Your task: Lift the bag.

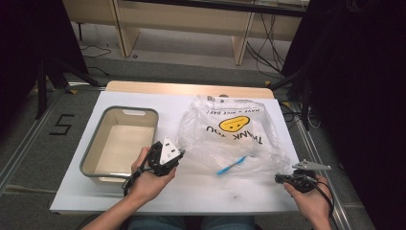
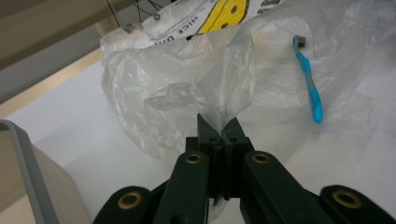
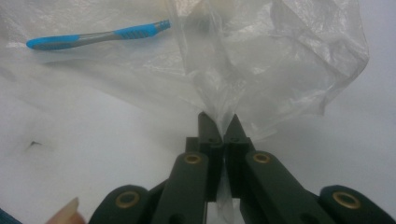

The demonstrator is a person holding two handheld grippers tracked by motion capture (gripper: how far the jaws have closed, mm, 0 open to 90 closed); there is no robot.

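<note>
A thin clear plastic bag (image 1: 230,134) with a yellow smiley and "THANK YOU" print lies on the white table (image 1: 206,191). A blue toothbrush (image 1: 231,165) lies at the bag's near edge, under or inside the film. My left gripper (image 1: 178,156) is shut on the bag's left edge; its jaws pinch the plastic bag (image 2: 187,88), with the toothbrush (image 2: 310,81) to the upper right. My right gripper (image 1: 278,178) is shut on the bag's near right corner, where the plastic bag (image 3: 261,60) bunches between the jaws and the toothbrush (image 3: 93,37) lies beyond.
A grey-rimmed beige tub (image 1: 119,143) stands on the table's left side, close beside my left hand; its corner (image 2: 23,163) shows in the left gripper view. Black tripod legs and cables stand on the floor beyond the table.
</note>
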